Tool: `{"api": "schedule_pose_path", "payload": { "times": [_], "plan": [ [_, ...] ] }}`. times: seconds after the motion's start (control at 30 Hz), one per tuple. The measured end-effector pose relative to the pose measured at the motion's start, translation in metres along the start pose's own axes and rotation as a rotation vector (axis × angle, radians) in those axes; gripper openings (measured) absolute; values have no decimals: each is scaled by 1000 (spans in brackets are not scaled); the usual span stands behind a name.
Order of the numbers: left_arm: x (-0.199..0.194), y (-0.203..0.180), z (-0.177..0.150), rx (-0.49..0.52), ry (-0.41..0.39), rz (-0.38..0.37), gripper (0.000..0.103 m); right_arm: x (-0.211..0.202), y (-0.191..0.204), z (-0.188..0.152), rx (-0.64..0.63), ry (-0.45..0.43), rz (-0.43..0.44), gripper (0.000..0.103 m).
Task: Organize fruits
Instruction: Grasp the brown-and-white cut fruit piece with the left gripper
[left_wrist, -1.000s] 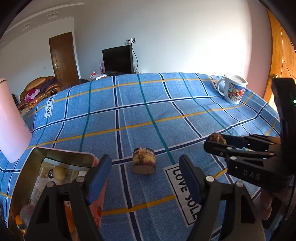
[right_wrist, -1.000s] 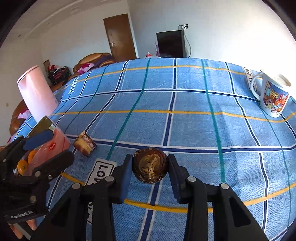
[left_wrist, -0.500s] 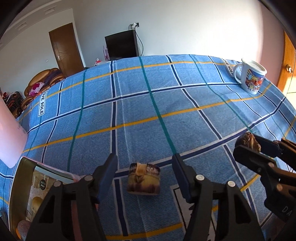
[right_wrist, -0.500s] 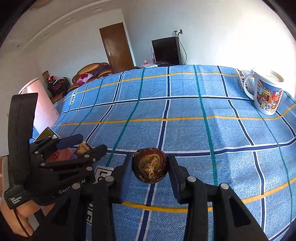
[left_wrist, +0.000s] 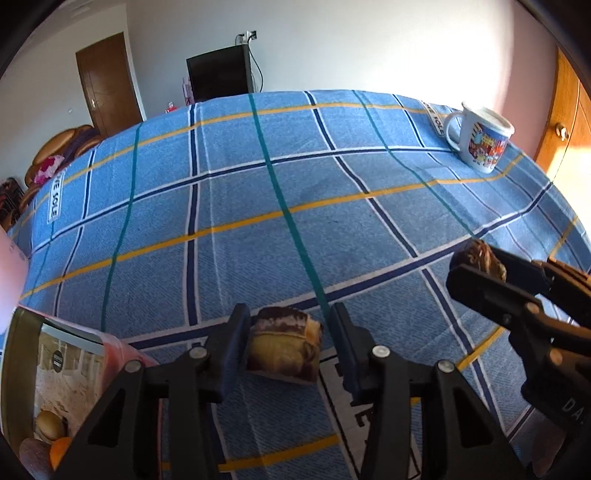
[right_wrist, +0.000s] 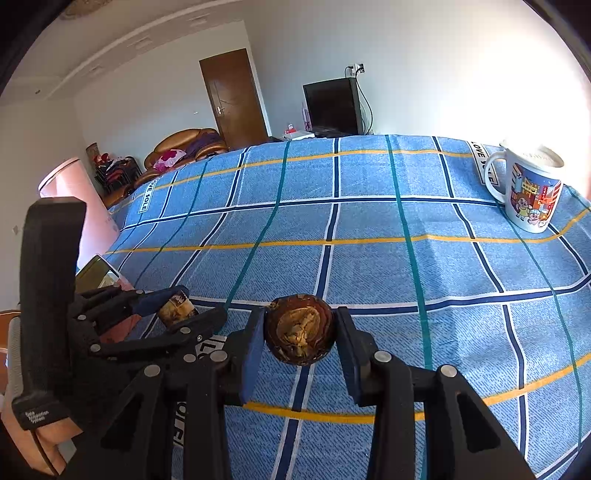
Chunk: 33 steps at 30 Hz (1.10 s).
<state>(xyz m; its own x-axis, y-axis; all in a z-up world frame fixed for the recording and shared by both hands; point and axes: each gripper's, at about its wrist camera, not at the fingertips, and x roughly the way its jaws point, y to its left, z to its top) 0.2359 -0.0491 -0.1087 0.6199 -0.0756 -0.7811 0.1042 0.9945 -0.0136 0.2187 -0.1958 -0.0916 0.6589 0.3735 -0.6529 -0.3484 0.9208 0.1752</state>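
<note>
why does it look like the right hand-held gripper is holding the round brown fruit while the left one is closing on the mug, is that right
Not quite. The left hand-held gripper is not at the mug, which stands far off near the cloth's edge. Its fingers straddle the small brown and yellow packet lying on the blue checked cloth, as the left wrist view shows. The right hand-held gripper does hold the round brown fruit.

I see a bench (left_wrist: 229, 206) with a blue checked cloth; a mug (left_wrist: 482, 142) upper right, an open box (left_wrist: 55, 369) lower left, a small brown-and-yellow snack (left_wrist: 284, 345) lying low in the middle.
</note>
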Motion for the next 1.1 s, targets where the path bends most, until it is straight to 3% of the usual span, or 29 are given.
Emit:
{"api": "schedule_pose_path", "payload": {
  "times": [0.07,0.23,0.63,1.1],
  "plan": [
    [-2,2,-2,-7,-4,-14,37,0,-1,0,3,2,7,40],
    [-10,-3,-9,-2,-25,-45,36,-2,-2,0,6,-11,21,40],
    [-53,3,-22,-23,-207,-45,35,-22,0,-2,3,-116,63,40],
    [-86,13,-41,-53,-356,-21,35,-49,21,-9,-115,-269,0,40]
  ]
}}
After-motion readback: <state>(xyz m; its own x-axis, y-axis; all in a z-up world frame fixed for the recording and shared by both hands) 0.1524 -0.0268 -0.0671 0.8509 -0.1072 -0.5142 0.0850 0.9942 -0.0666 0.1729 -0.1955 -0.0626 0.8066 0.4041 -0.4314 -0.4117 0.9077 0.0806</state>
